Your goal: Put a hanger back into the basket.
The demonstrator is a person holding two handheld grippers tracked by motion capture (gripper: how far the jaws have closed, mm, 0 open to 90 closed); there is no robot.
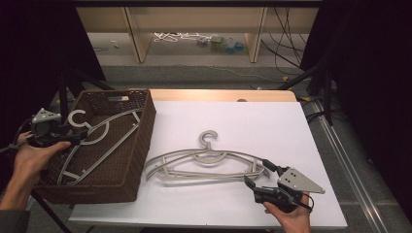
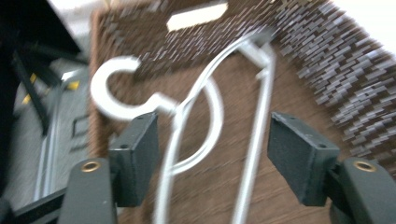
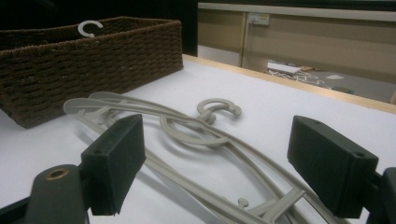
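At the table's left edge stands a brown wicker basket [image 1: 127,160], and a grey hanger [image 1: 99,133] lies inside it, its hook [image 1: 77,118] raised over the basket's left rim. The left gripper [image 1: 73,137] hovers at that rim just below the hook; in the left gripper view its jaws stand apart on either side of the hanger's neck and bar [image 2: 254,140], pressing on nothing — released, with the hanger between them but free. To the right, near the middle of the white table [image 1: 233,116], a second pair of grey hangers [image 1: 206,162] lies flat, stacked one on the other, hooks [image 1: 209,138] pointing toward the far edge. At the near right corner the right gripper [image 1: 257,177] sits low by the hangers' right end; the right gripper view shows its jaws wide apart, the hangers' [image 3: 196,154] arms running between them untouched — released as well.
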